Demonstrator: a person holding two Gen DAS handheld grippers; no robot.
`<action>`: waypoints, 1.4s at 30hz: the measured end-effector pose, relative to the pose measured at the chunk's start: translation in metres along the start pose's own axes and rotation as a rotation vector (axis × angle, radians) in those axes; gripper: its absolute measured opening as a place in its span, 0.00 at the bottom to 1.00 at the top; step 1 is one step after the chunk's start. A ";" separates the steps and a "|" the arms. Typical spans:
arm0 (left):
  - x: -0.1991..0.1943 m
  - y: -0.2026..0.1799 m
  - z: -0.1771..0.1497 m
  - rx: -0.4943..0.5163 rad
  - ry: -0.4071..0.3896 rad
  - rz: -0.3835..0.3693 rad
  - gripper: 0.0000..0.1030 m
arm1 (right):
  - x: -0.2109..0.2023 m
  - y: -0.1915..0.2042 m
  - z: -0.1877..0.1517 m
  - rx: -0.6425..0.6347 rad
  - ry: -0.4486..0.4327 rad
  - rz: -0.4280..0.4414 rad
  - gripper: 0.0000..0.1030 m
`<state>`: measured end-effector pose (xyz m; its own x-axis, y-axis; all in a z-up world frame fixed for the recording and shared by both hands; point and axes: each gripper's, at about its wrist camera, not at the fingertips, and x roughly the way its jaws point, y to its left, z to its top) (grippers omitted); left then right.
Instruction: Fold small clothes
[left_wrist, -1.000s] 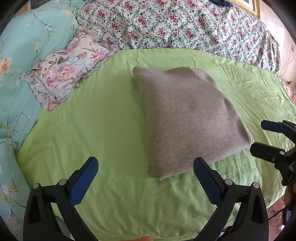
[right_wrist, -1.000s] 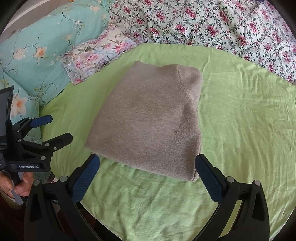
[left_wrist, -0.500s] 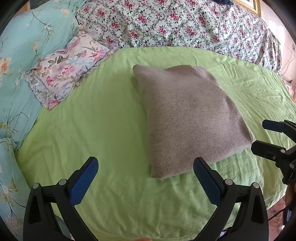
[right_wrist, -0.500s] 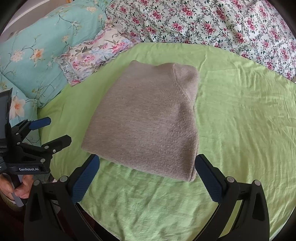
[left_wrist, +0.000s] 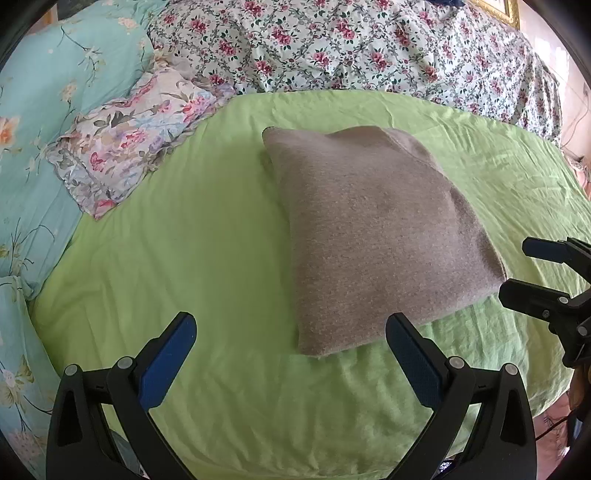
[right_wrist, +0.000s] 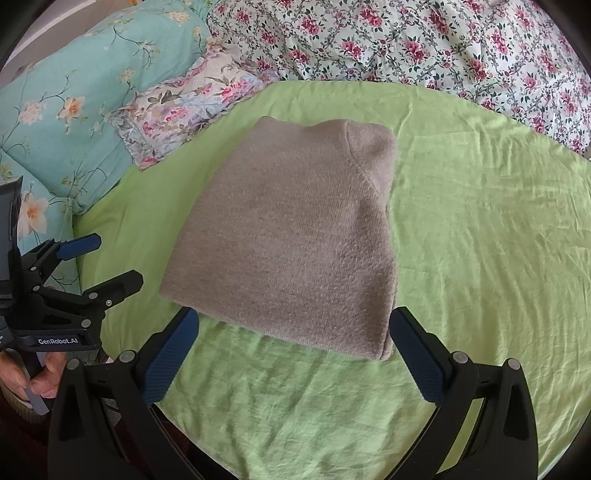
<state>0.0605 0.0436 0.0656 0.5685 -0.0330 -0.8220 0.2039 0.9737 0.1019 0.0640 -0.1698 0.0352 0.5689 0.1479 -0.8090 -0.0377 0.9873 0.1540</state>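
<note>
Over the last second almost nothing has shifted: your left gripper and right gripper both stay wide and empty, hovering just short of the sweater's near edge. It lies folded on the green sheet, so the fold looks finished. There's bare sheet either side; pillows sit well beyond, leftward.

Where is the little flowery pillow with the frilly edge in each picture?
Left wrist view: the frilly pillow sits upper left, left of the folded grey sweater, on the green sheet's edge.
Right wrist view: the pillow sits upper left of centre, up and left of the sweater.
Shared landmark: the grey sweater, lying on the sheet in both views.
</note>
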 end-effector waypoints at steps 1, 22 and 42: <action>0.000 0.000 0.000 0.002 0.000 -0.001 1.00 | 0.000 0.000 0.000 0.000 0.000 0.000 1.00; 0.004 -0.002 0.000 0.000 0.006 -0.002 1.00 | 0.001 0.000 0.002 0.002 0.001 0.001 1.00; 0.006 -0.004 0.004 0.000 0.005 0.006 1.00 | 0.003 0.004 0.006 0.002 -0.001 0.001 1.00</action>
<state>0.0667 0.0380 0.0626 0.5659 -0.0262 -0.8241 0.2008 0.9738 0.1069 0.0701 -0.1657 0.0367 0.5696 0.1491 -0.8083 -0.0369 0.9871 0.1560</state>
